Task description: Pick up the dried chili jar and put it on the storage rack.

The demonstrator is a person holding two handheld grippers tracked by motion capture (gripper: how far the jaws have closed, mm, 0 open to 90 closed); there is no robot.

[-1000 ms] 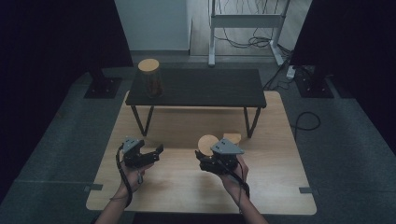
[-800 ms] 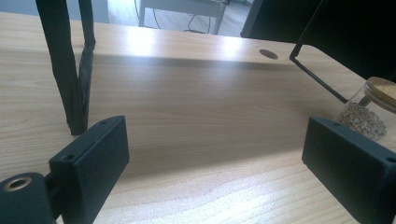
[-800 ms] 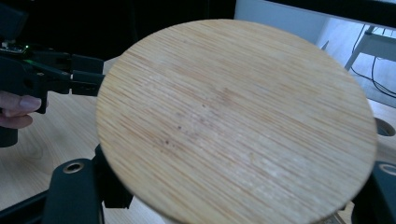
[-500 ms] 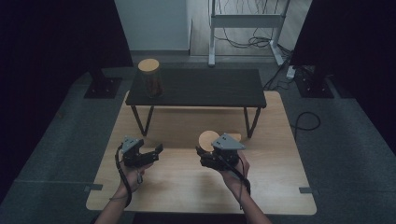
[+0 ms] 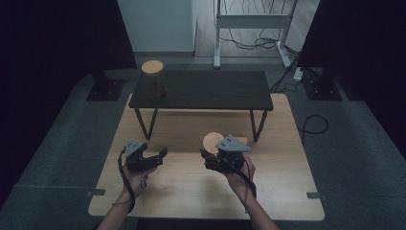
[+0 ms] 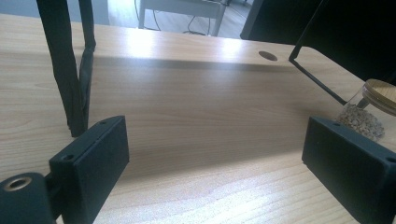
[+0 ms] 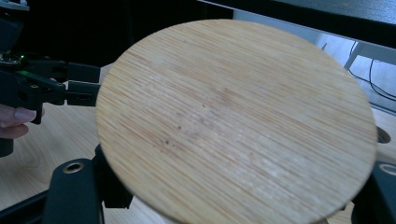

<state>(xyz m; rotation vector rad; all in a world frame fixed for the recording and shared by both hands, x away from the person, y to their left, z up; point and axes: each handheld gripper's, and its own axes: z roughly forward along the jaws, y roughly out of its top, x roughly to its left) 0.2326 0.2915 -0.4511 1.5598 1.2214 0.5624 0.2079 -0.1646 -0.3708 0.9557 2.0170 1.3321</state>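
The right gripper [image 5: 207,158] pinches a glass jar with a round bamboo lid [image 7: 233,121], held above the wooden table [image 5: 191,187]. The left gripper [image 5: 160,155] hovers nearby with jaws spread and nothing between them. I can read no label or writing anywhere.

No writing, label, brand, number or sign can be read anywhere in these pictures. The round wooden lid [image 7: 236,121] shows plain grain with no print, the glass jar [image 5: 154,80] on the dark bench carries no legible label, and the light wooden desk [image 5: 191,191] is unmarked. The black bodies of the left gripper [image 5: 160,154] and the right gripper [image 5: 205,154] bear no lettering that can be made out at this size and in this dim light.
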